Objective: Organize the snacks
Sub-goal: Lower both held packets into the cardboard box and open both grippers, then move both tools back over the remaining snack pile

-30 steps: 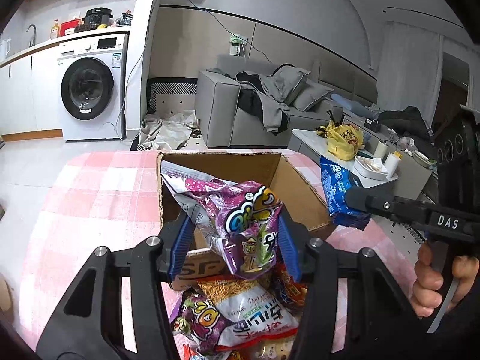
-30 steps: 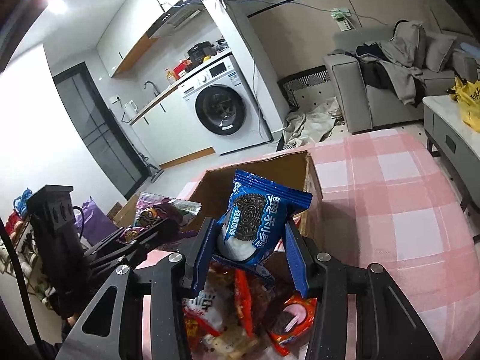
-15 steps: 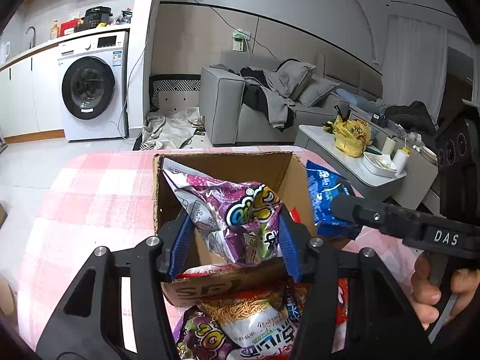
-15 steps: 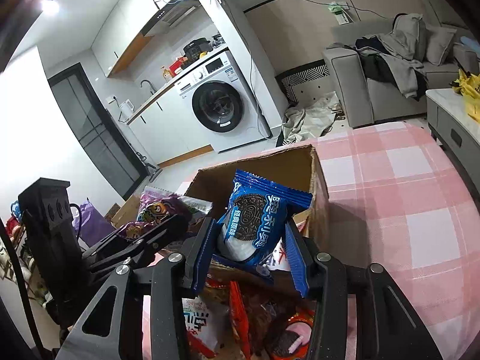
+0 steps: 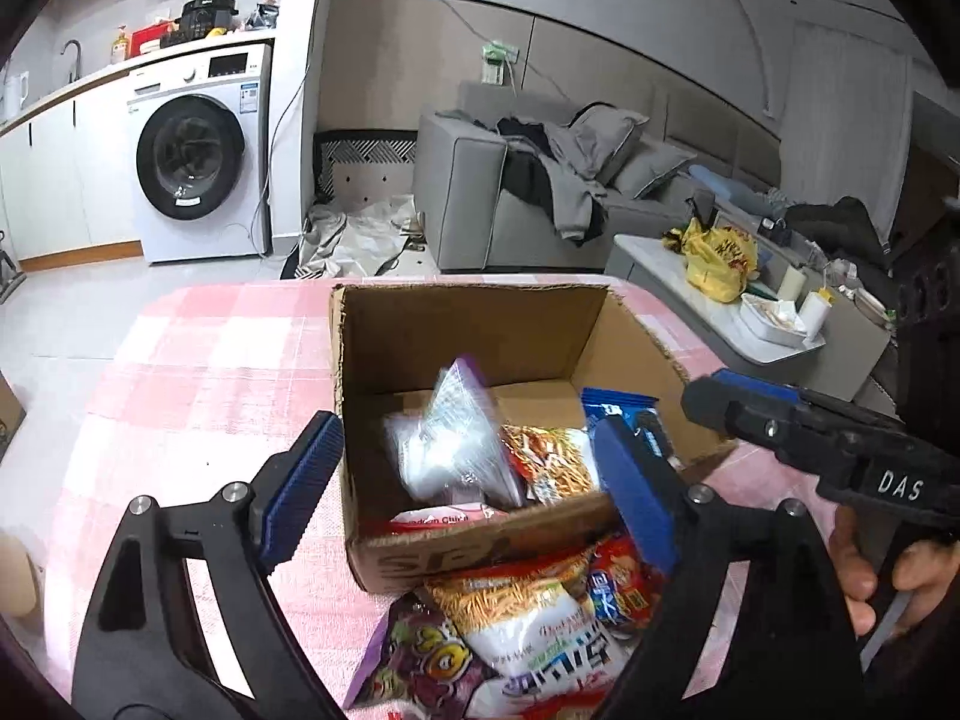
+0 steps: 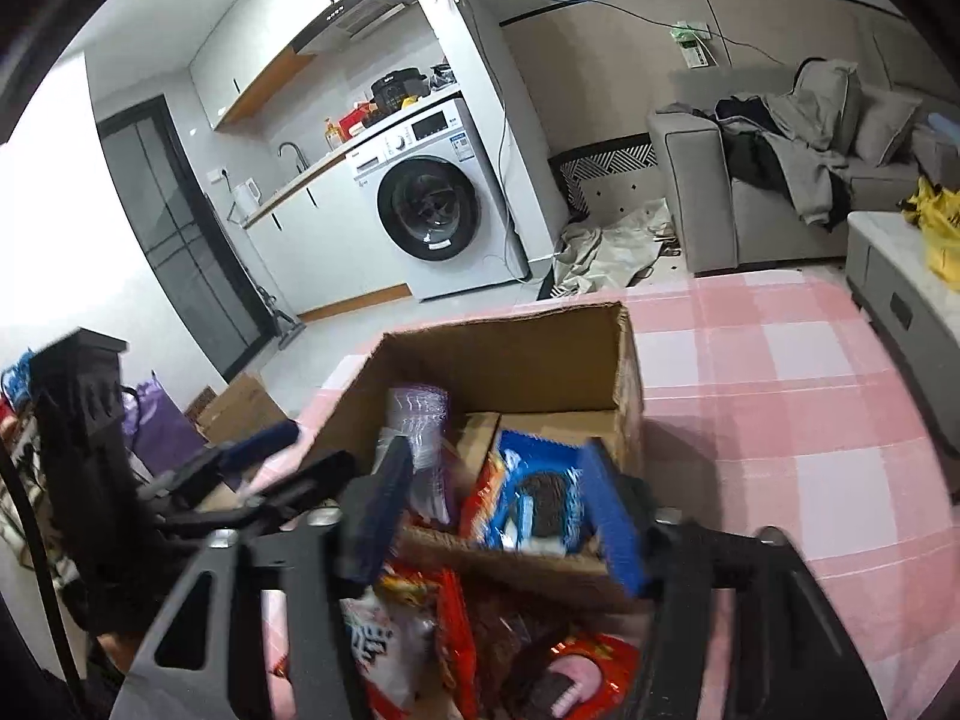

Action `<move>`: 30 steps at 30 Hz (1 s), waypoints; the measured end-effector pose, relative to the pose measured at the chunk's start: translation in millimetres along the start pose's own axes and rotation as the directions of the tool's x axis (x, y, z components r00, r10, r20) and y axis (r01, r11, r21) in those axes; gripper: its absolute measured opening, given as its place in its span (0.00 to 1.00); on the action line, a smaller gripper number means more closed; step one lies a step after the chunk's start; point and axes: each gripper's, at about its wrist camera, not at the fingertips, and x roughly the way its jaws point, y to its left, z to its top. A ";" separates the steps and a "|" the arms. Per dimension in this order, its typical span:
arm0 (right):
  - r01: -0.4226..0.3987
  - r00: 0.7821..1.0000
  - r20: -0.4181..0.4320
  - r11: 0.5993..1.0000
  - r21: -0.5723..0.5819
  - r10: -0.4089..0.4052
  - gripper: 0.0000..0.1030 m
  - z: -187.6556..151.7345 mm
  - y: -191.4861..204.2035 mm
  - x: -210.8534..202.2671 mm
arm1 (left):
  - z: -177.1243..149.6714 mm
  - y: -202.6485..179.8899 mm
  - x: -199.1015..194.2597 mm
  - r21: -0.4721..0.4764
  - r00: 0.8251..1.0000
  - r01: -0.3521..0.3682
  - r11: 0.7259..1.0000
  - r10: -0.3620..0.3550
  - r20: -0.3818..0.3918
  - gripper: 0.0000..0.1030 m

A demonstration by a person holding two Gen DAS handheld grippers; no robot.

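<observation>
Your left gripper (image 5: 465, 492) has its jaws spreading apart, nothing pinched between the blue pads. The purple snack bag (image 5: 450, 450) sits loose inside the cardboard box (image 5: 480, 330) in the middle of the frame, blurry, leaning on the noodle snack pack (image 5: 549, 462).

Your right gripper (image 6: 498, 516) is opening too, pads clear of the blue cookie pack (image 6: 537, 498), which is inside the box's near right corner, lower center of the right wrist view.

More snack packs (image 5: 528, 630) are piled on the pink checked tablecloth (image 5: 198, 372) just in front of the box, at the bottom of both views.
</observation>
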 end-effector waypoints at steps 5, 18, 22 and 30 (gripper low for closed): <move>0.021 1.000 0.008 1.000 -0.019 -0.021 0.99 -10.9 -5.6 -16.2 | -13.8 -0.2 -28.4 -0.003 0.999 -0.025 1.000 0.025 0.027 0.99; 0.065 0.996 -0.052 0.997 -0.028 -0.067 1.00 -51.7 -6.9 -40.2 | -70.3 13.3 -83.1 -0.003 0.997 -0.073 0.997 0.073 -0.008 0.99; 0.047 0.996 -0.078 0.998 -0.033 -0.050 1.00 -60.1 -4.1 -35.0 | -85.8 17.0 -89.9 0.007 0.995 -0.095 0.996 0.095 -0.036 0.99; 0.090 0.989 -0.112 0.993 -0.082 -0.099 1.00 -63.2 -6.1 -33.5 | -113.8 29.2 -96.2 -0.018 0.995 -0.086 0.996 0.085 -0.056 0.99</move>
